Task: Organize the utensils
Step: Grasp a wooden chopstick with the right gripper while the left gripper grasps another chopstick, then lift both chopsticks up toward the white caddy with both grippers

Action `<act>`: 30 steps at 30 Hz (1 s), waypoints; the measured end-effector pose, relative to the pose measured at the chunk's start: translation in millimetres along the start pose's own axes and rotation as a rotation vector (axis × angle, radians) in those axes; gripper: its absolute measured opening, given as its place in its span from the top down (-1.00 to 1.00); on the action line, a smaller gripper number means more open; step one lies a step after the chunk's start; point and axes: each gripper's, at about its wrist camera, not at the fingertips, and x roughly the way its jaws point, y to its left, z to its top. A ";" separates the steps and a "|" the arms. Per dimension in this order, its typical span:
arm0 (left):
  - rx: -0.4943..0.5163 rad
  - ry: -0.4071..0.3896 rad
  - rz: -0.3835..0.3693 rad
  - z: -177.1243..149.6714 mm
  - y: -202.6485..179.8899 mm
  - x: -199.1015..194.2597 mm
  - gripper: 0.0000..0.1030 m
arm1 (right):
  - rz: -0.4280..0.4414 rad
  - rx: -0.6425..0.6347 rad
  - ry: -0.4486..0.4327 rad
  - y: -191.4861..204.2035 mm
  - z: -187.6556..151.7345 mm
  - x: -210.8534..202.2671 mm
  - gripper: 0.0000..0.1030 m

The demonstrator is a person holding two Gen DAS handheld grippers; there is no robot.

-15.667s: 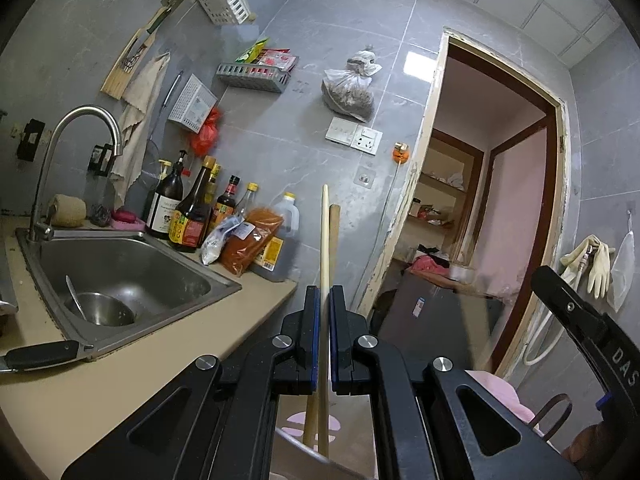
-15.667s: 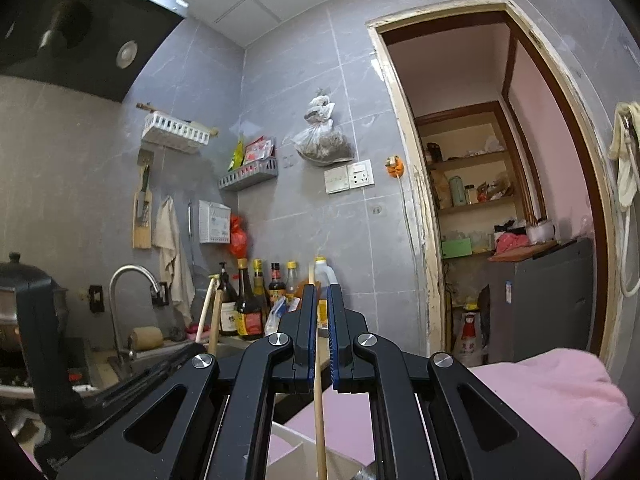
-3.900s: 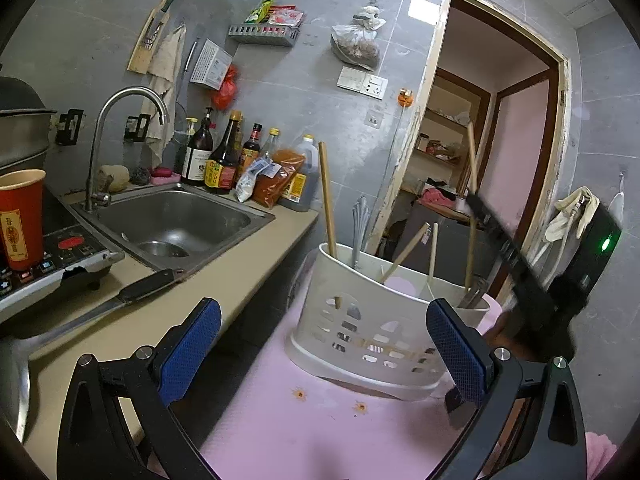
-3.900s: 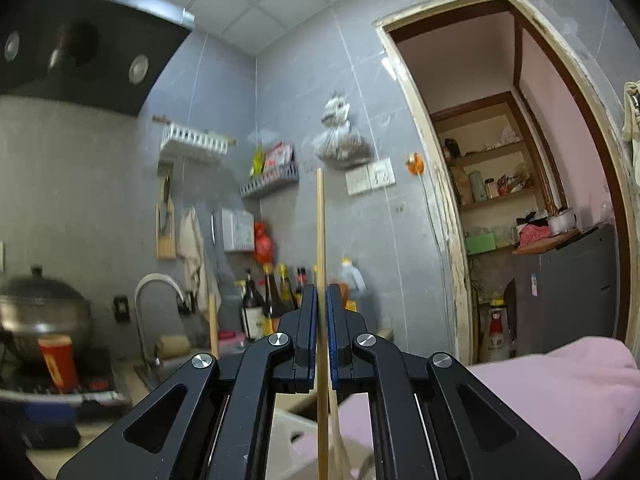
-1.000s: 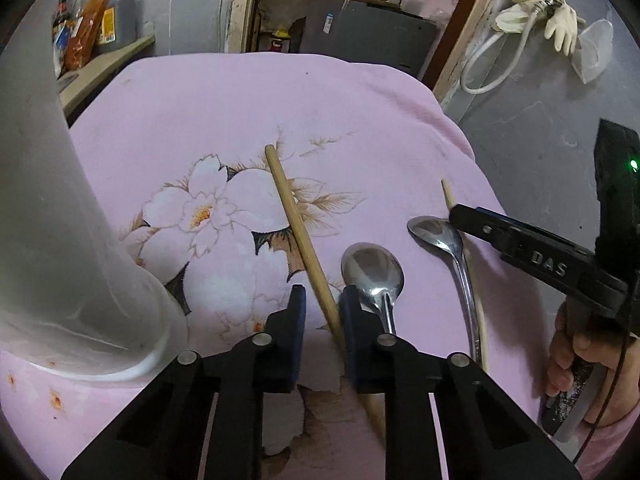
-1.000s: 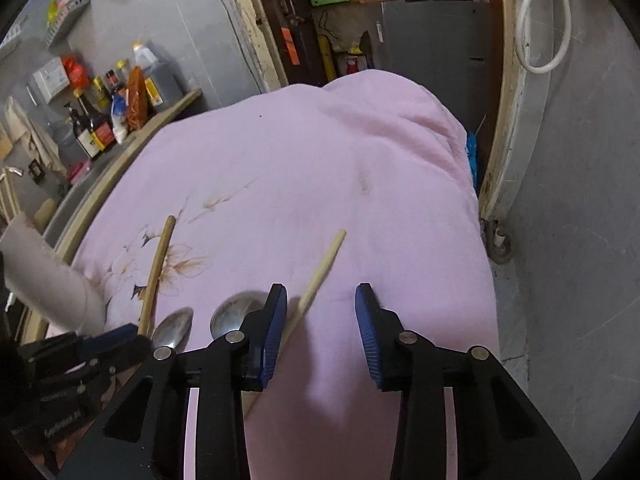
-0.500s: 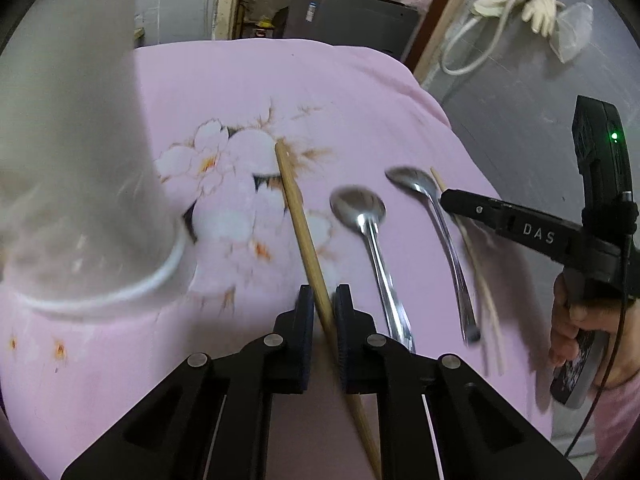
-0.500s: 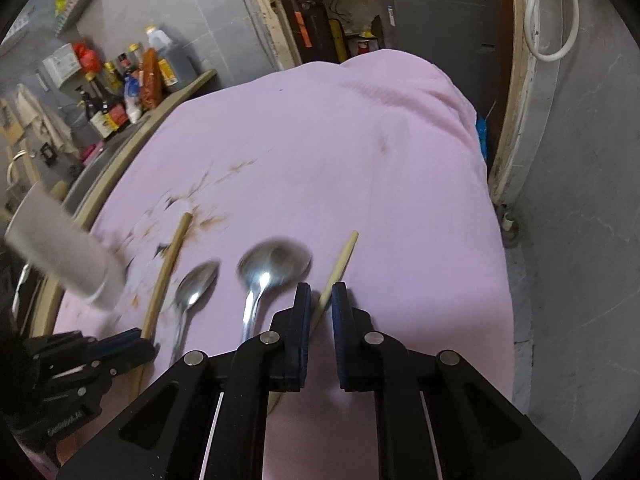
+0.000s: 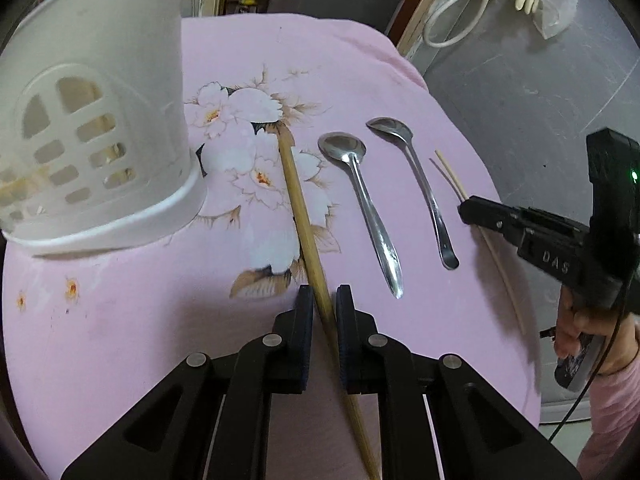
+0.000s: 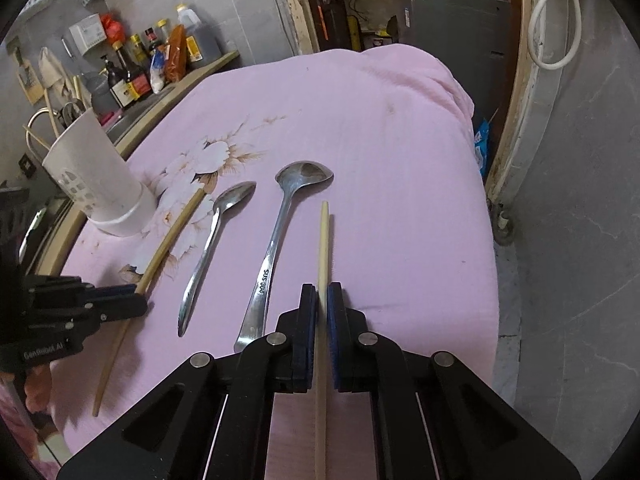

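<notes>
We see a pink cloth [image 9: 120, 320] with white flowers on it, spread over a table; four things lie on it side by side. Our left gripper [image 9: 322, 300] is squeezed tight on a thick brown chopstick [image 9: 296, 196]; the stick lies flat on the flowers and its far tip points away from us. Our right gripper [image 10: 322, 300] has just been closing, and now it pinches a thin pale chopstick [image 10: 322, 248]; that stick sits between its blue pads and its far end casts a shadow on the cloth. Between the two sticks lie two shiny spoons; the small spoon [image 9: 366, 204] is next to the brown stick, and the long spoon [image 9: 420, 184] is next to the pale one; both bowls point away from us. A white holder [image 9: 100, 112] with little window holes stands on the cloth, left of the brown stick, near its far tip; we can see more sticks poke out of its top in the right view. Bottles [image 10: 132, 76] stand on a counter far behind it.
</notes>
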 end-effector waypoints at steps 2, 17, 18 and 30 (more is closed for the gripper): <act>-0.011 0.024 -0.015 6.3 2.9 2.9 0.82 | 0.004 0.013 0.006 -1.8 1.1 0.7 0.91; 0.020 -0.271 -0.080 -25.1 -0.5 -34.0 0.92 | 0.169 0.076 -0.342 17.2 -39.7 -42.2 0.94; 0.025 -0.324 -0.083 -28.3 -1.3 -42.9 0.92 | 0.154 0.048 -0.391 24.4 -42.6 -48.8 0.94; 0.162 -0.955 0.026 -42.4 -25.9 -135.1 0.91 | 0.195 -0.154 -0.915 96.9 -34.4 -123.9 0.94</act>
